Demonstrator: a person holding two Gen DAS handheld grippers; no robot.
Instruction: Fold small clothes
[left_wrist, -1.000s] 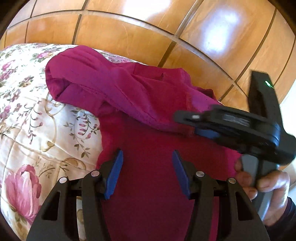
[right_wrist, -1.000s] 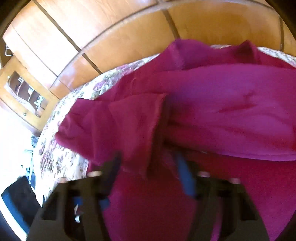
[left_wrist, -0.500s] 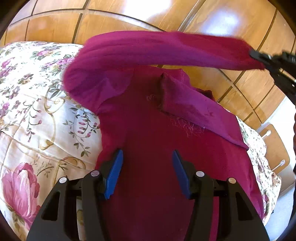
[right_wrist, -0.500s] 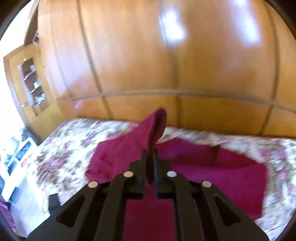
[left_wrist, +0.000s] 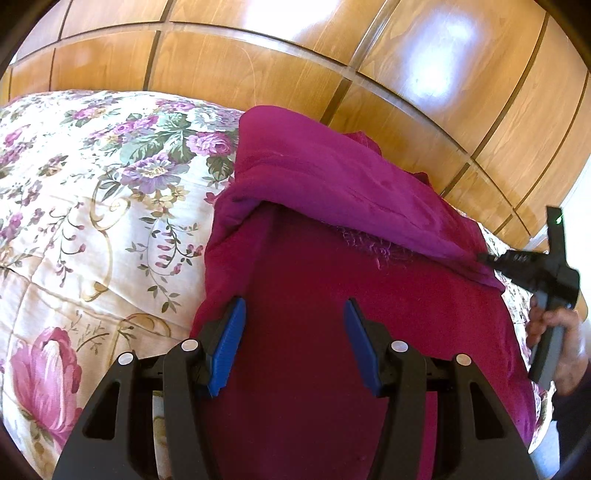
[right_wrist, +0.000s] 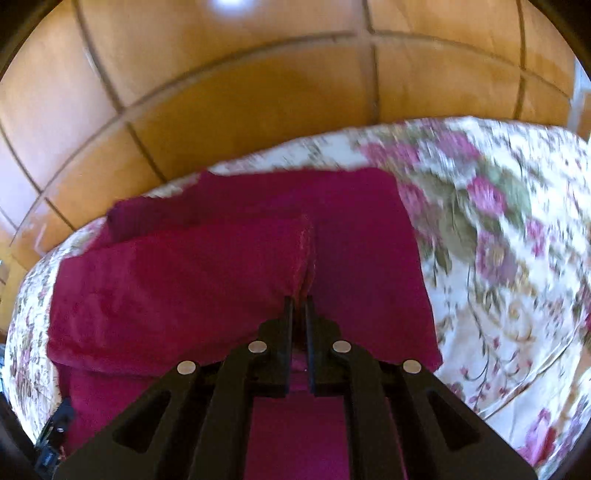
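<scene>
Blue-padded fingers of the left claw (left_wrist: 293, 343) stand apart over the magenta garment (left_wrist: 314, 332), gripping nothing. The right claw (right_wrist: 299, 306) is clenched on the sleeve (right_wrist: 184, 277), pinching its cuff edge; the sleeve lies folded across the garment's body. The garment lies on the floral quilt (left_wrist: 92, 206) of a bed, its far edge near the wooden panelling (left_wrist: 258, 62). Bare quilt lies open beyond the garment's side edges. No writing is legible.
</scene>
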